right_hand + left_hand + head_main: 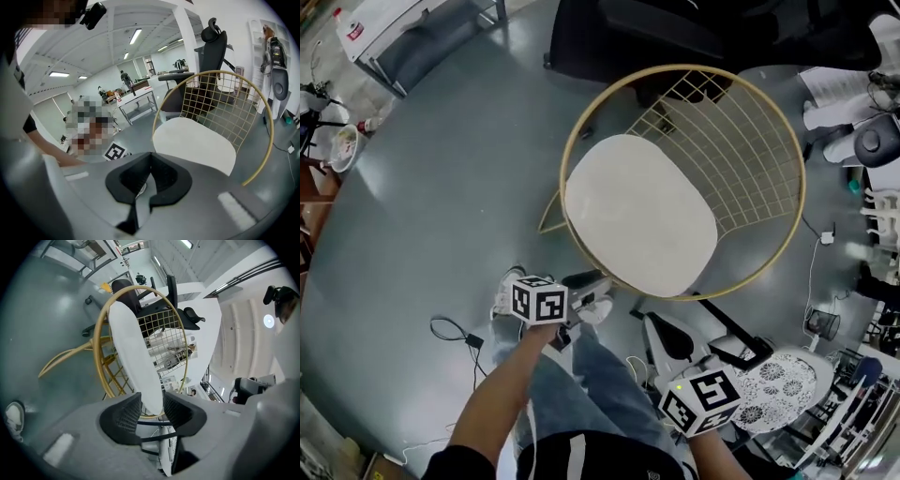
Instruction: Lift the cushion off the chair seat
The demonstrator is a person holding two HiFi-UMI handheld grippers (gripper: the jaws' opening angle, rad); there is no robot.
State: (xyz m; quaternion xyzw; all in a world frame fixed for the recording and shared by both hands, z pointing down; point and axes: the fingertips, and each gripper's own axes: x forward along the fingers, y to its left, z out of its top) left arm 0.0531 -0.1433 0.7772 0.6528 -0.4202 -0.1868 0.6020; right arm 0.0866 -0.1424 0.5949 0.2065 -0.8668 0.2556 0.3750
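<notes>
A white oval cushion (637, 216) lies on the seat of a gold wire chair (797, 187) in the head view. My left gripper (586, 281) is at the chair's near rim, just short of the cushion's front edge. In the left gripper view the cushion (133, 352) stands edge-on, and its near tip reaches between the open jaws of the left gripper (151, 411), with gaps at both pads. My right gripper (664, 330) hangs lower right, off the chair. In its own view the right gripper (150, 161) is shut on nothing, and the cushion (194, 140) lies beyond.
A black office chair (656, 28) stands behind the wire chair. A table (394, 28) is at the far left. Cables (455, 333) trail on the grey floor near my feet. A patterned round seat (778, 384) and clutter sit at the right.
</notes>
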